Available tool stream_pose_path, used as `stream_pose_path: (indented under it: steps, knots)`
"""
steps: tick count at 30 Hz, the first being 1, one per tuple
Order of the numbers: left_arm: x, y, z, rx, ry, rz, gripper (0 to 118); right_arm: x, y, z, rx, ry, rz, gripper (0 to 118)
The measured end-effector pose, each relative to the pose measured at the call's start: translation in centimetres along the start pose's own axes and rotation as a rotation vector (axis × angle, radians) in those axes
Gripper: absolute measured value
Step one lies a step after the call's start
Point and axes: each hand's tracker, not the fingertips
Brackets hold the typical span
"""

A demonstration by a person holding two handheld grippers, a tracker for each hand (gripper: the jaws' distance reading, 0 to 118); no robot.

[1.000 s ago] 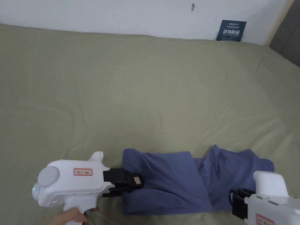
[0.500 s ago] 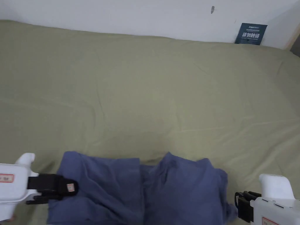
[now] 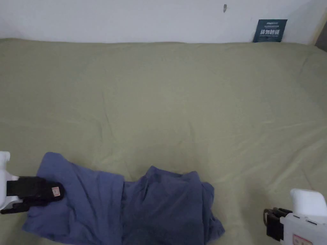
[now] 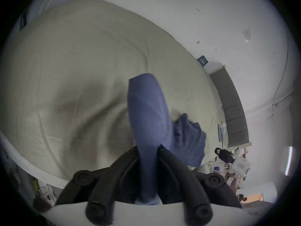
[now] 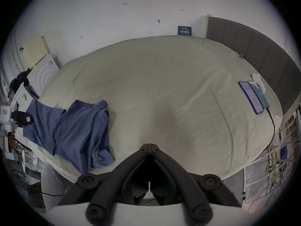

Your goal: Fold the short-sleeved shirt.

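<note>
Here we see the blue short-sleeved shirt lying rumpled on the near edge of the olive-green bed. Our left gripper has its 2 jaws pressed together on a bunched fold of the shirt, and the cloth runs away from it in a taut strip before spreading out to its right. In the head view that same left gripper sits at the shirt's left end. Our right gripper has its 2 jaws closed tip to tip with nothing between them; the shirt lies well apart, off to its left. Farther to its right, 2 phones rest on the bed.
</note>
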Motion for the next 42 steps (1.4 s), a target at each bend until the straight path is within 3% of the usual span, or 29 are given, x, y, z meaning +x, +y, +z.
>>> stream_pose_path:
  steps: [2,6,13,14,15,17,20,23,25,26,28,33,37,42]
  knots:
    - [3.8,0.5,0.0,-0.008,-0.030,-0.017,11,0.9,0.0,0.4,0.028,-0.002,-0.017,0]
    - [11.8,0.4,-2.4,-0.038,0.012,-0.228,11,2.6,0.1,0.9,0.048,0.006,-0.049,0]
    - [20.0,-2.1,-15.1,-0.244,-0.117,-0.338,12,4.8,-0.9,0.7,0.047,-0.001,-0.122,0]
    - [20.6,-2.3,-17.1,-0.289,-0.124,-0.362,21,5.0,-1.0,0.7,0.043,0.001,-0.129,0]
    - [21.1,-2.8,-18.4,-0.332,-0.135,-0.340,39,5.2,-1.1,0.6,0.037,0.001,-0.132,0]
    - [22.2,-3.6,-20.4,-0.371,-0.208,-0.370,89,5.4,-1.5,0.7,0.031,-0.011,-0.132,0]
    - [22.4,-3.5,-20.2,-0.347,-0.200,-0.379,90,5.7,-1.7,1.0,0.025,-0.022,-0.131,0]
    - [20.3,-2.4,-18.1,-0.258,-0.121,-0.385,87,5.9,-1.8,1.2,0.027,-0.027,-0.135,0]
    - [18.1,-1.8,-16.5,-0.193,-0.076,-0.370,73,6.0,-1.7,1.2,0.032,-0.033,-0.138,0]
    - [16.9,-1.6,-15.9,-0.165,-0.029,-0.358,46,6.0,-1.7,1.2,0.035,-0.033,-0.142,0]
    - [14.7,-1.7,-15.5,-0.145,0.045,-0.310,8,5.9,-1.6,1.1,0.037,-0.025,-0.146,0]
    - [12.1,-3.6,-16.9,-0.173,0.029,-0.232,1,4.8,-1.4,0.7,0.039,-0.021,-0.126,0]
    - [14.8,-5.3,-19.0,-0.172,0.036,-0.317,1,4.4,-1.4,0.6,0.039,-0.007,-0.122,0]
    - [17.8,-6.6,-21.3,-0.186,-0.001,-0.326,1,4.3,-1.5,0.6,0.031,-0.015,-0.105,0]
